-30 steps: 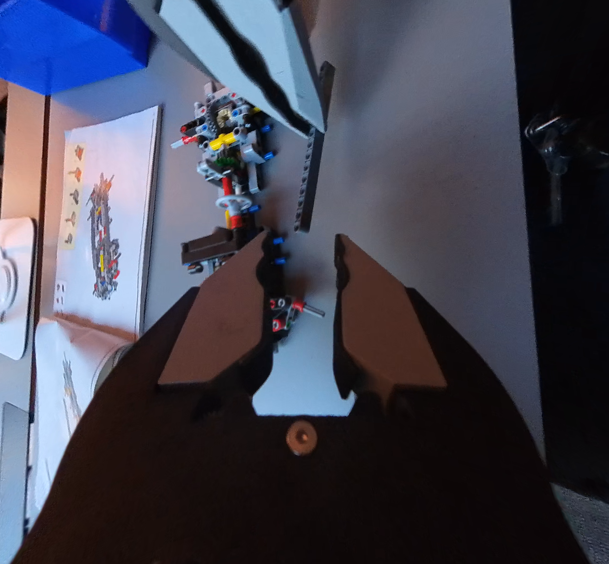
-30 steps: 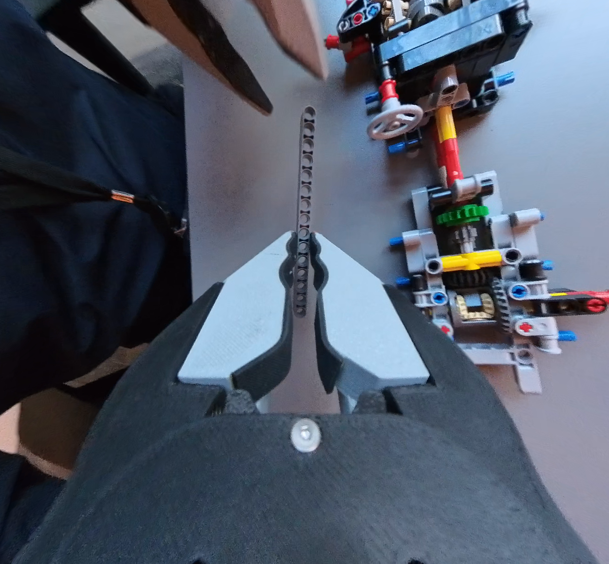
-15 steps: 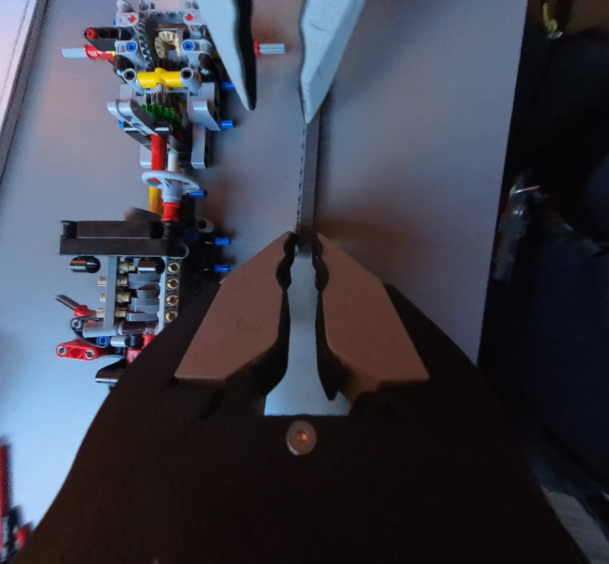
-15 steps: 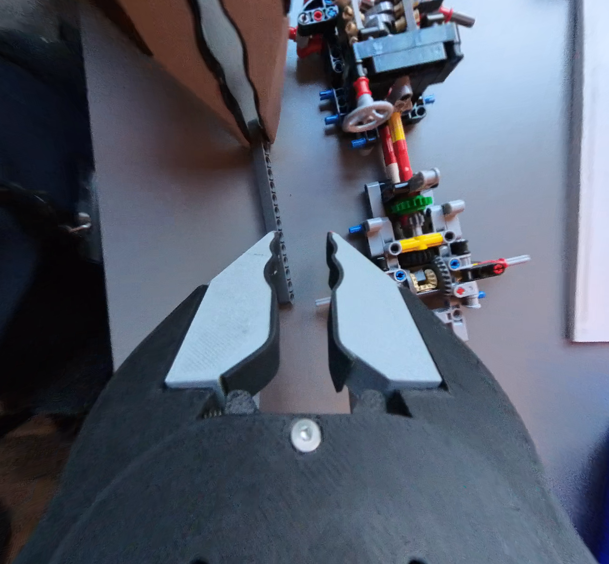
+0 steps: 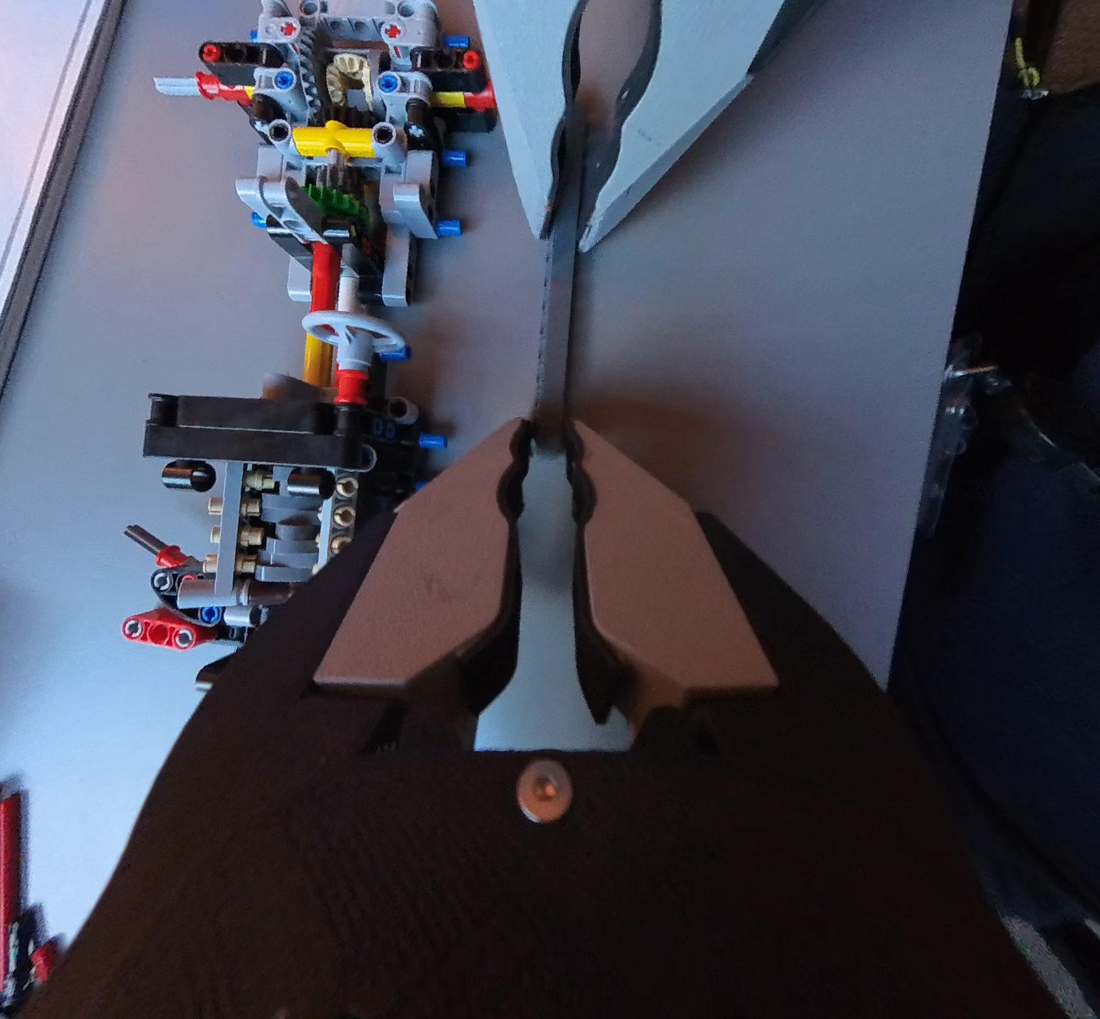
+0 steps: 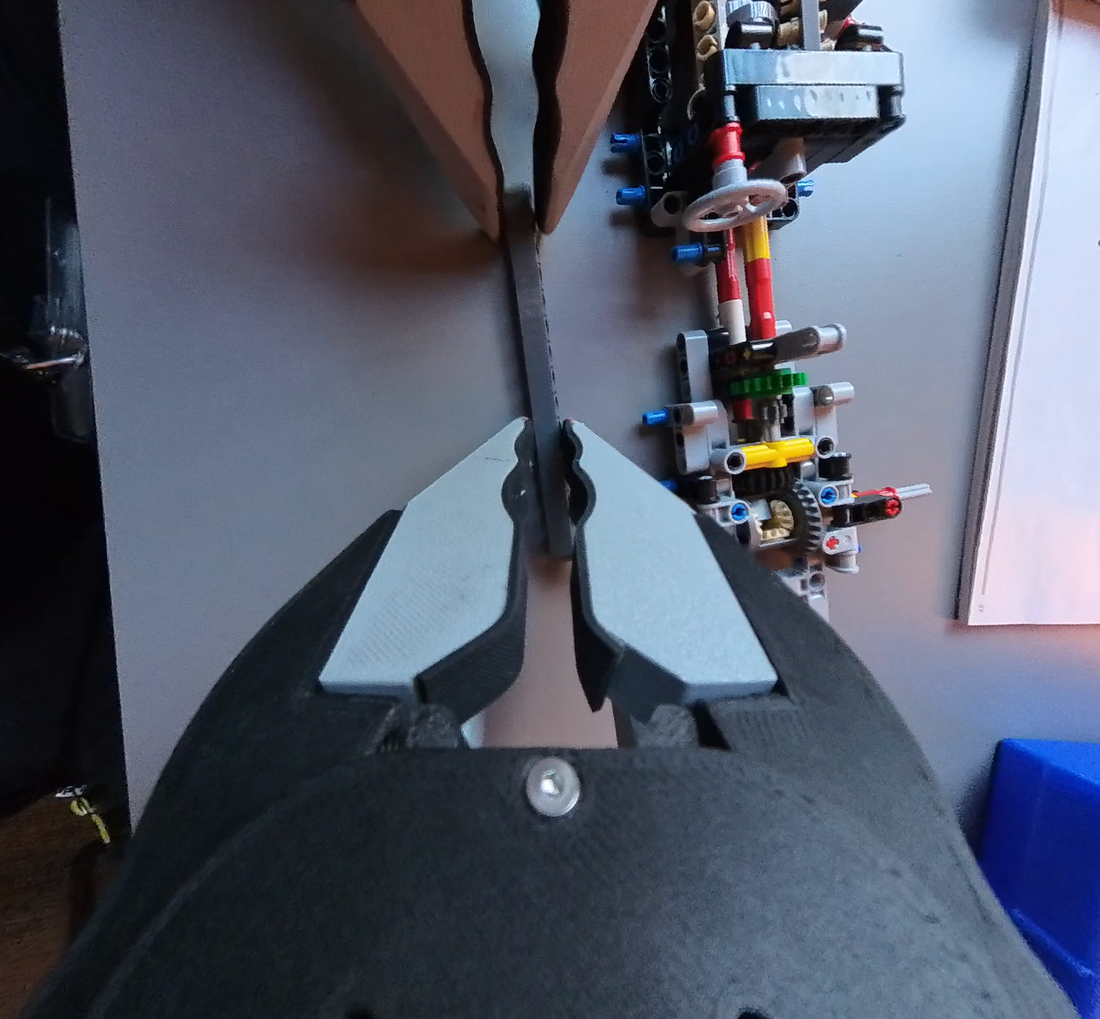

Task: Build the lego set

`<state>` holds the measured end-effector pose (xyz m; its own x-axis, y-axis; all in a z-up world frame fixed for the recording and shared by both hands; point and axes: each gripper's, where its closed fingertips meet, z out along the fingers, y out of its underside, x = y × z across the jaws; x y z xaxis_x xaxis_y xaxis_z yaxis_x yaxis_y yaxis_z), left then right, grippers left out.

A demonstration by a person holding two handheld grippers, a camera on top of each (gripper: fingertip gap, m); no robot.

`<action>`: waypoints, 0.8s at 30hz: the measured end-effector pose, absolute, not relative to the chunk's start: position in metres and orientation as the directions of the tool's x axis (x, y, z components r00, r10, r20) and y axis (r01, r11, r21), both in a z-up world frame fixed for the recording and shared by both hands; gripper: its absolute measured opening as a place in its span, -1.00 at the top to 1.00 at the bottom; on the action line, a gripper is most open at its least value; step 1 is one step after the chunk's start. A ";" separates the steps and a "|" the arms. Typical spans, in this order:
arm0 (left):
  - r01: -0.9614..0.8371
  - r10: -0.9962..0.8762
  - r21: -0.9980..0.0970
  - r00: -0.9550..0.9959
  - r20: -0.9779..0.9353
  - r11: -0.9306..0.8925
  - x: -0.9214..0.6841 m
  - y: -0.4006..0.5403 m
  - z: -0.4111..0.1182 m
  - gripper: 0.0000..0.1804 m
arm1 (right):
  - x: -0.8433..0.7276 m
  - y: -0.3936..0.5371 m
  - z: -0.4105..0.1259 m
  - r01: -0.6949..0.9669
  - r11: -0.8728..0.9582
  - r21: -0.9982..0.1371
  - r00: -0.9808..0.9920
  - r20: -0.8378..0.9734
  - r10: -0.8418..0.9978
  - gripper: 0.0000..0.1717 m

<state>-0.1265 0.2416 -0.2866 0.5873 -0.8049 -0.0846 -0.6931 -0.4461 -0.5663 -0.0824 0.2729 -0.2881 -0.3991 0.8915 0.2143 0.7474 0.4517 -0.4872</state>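
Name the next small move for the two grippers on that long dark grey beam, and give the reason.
Probably carry the long dark grey holed beam sideways toward the multicoloured brick chassis: the left gripper and right gripper each clamp one end, and blue pins face it.

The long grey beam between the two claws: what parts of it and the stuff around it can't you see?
- Beam: its holes are blurred in the left wrist view; the right claw covers one end there, and the left claw grips the other.
- Brick model: its near end hides behind the left claw's body in the left wrist view.
- Booklet: cut off by the edge in both views.
- Blue bin: only a corner shows, right wrist view.
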 end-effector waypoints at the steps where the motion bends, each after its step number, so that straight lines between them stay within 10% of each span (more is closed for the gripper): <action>1: -0.703 -0.811 -0.551 0.580 -0.079 -0.449 -0.129 0.239 -0.286 0.83 | -0.083 0.273 -0.288 0.748 0.458 -0.481 -0.400 0.224 0.889 0.93; 15: -0.757 -0.790 -0.514 0.572 -0.222 -0.403 -0.188 0.283 -0.269 0.15 | -0.092 0.285 -0.285 0.698 0.565 -0.440 -0.385 0.434 0.814 0.94; 24: -0.774 -0.859 -0.559 0.473 -0.197 -0.298 -0.172 0.288 -0.281 0.12 | -0.090 0.292 -0.287 0.720 0.546 -0.428 -0.387 0.405 0.828 0.94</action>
<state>-0.1724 0.2876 -0.2813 0.4725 -0.8591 -0.1966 -0.7737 -0.2975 -0.5593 -0.0898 0.2921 -0.2867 -0.3869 0.8283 0.4052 0.7200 0.5459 -0.4284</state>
